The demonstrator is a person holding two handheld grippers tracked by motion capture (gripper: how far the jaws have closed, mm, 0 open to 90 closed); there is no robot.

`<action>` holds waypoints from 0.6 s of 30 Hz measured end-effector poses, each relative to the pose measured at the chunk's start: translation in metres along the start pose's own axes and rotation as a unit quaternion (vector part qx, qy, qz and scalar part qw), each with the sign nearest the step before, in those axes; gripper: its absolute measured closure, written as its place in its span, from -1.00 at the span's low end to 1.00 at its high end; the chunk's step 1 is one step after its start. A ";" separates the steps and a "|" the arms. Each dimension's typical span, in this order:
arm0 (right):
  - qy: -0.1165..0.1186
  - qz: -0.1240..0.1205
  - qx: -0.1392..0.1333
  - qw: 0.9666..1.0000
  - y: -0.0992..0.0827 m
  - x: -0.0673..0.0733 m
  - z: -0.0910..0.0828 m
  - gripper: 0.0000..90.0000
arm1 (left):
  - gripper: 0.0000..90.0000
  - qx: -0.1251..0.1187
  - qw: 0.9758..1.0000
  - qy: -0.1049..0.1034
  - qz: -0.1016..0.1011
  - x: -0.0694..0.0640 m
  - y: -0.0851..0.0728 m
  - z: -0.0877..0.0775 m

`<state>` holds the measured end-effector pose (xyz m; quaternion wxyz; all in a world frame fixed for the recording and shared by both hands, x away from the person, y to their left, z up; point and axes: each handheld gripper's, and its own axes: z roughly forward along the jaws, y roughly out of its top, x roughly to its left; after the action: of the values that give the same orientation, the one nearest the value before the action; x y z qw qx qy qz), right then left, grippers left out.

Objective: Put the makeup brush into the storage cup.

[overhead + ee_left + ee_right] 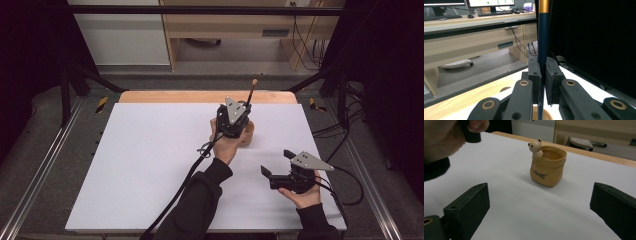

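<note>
Glossy dark-blue, gold-banded stick (543, 37) stands upright, clamped in the left hand-held gripper (543, 82), directly above a sack-shaped tan ceramic pot (548, 166). Right hand-held gripper (539, 207) gapes empty, facing it.

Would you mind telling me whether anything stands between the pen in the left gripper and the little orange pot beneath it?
Nothing visible does. The left gripper is shut on the dark pen, which stands upright straight above the open mouth of the orange pot. The small bear figure sits at the pot's rim, off to one side.
</note>
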<state>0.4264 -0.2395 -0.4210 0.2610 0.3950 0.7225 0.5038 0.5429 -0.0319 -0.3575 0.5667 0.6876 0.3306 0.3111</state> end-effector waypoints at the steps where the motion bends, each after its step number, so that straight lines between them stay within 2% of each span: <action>1: 0.000 -0.003 -0.002 1.000 0.000 0.000 0.000 -0.93 | 0.85 0.001 1.000 -0.001 0.002 -0.002 -0.001 0.004; 7: -0.003 -0.001 -0.004 1.000 0.001 -0.001 -0.001 -0.92 | 0.85 0.005 1.000 -0.005 0.009 -0.006 -0.010 0.022; 18: 0.001 -0.007 0.000 1.000 -0.001 -0.002 0.001 -0.91 | 0.85 0.031 1.000 0.004 -0.003 -0.001 -0.031 0.046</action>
<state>0.4280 -0.2404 -0.4220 0.2643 0.3891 0.7254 0.5025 0.5760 -0.0542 -0.3957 0.5447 0.7028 0.3441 0.3016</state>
